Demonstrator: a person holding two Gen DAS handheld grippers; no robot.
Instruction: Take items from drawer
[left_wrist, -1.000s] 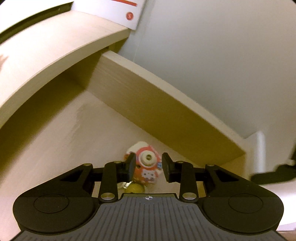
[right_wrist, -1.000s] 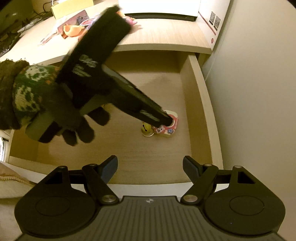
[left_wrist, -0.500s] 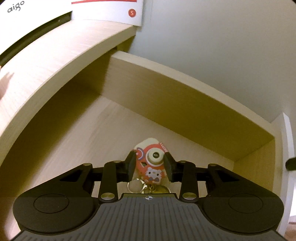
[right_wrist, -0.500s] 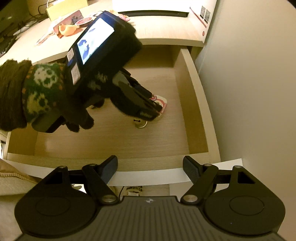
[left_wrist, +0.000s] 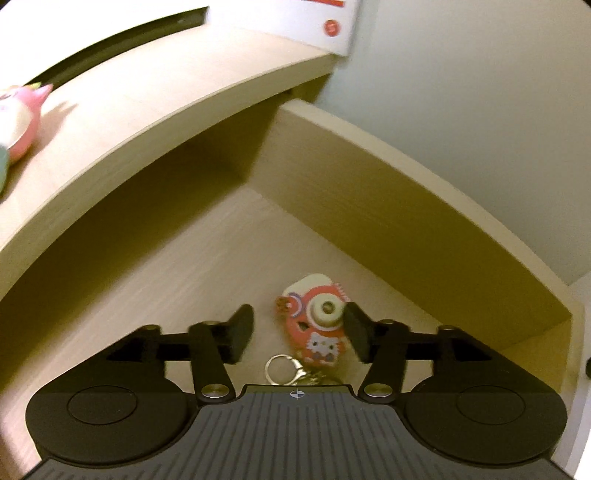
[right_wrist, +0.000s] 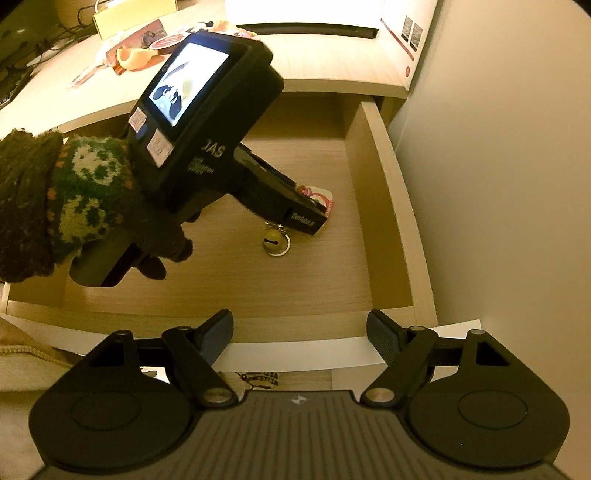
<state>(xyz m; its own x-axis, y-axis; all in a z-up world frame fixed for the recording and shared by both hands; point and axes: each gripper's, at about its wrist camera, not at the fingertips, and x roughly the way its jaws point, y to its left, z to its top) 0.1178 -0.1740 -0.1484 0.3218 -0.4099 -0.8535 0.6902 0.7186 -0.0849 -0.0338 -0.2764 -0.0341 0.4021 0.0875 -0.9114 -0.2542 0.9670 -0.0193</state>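
A red and white cartoon keychain with a metal ring lies on the floor of the open wooden drawer. My left gripper points down at it with its jaws opening; the keychain lies between them, nearer the right pad, and the left pad stands clear of it. From the right wrist view, the left gripper covers most of the keychain, and a small brass bell lies beside it. My right gripper hovers over the drawer's front edge, jaws opening, with nothing between them.
The desk top above the drawer carries a pink owl toy, a white box and several small items. A pale wall runs close along the drawer's right side. A gloved hand holds the left gripper.
The left jaws, close around the keychain half a second ago, have spread wide. The keychain now lies on the drawer floor. The right gripper's jaws have widened slightly.
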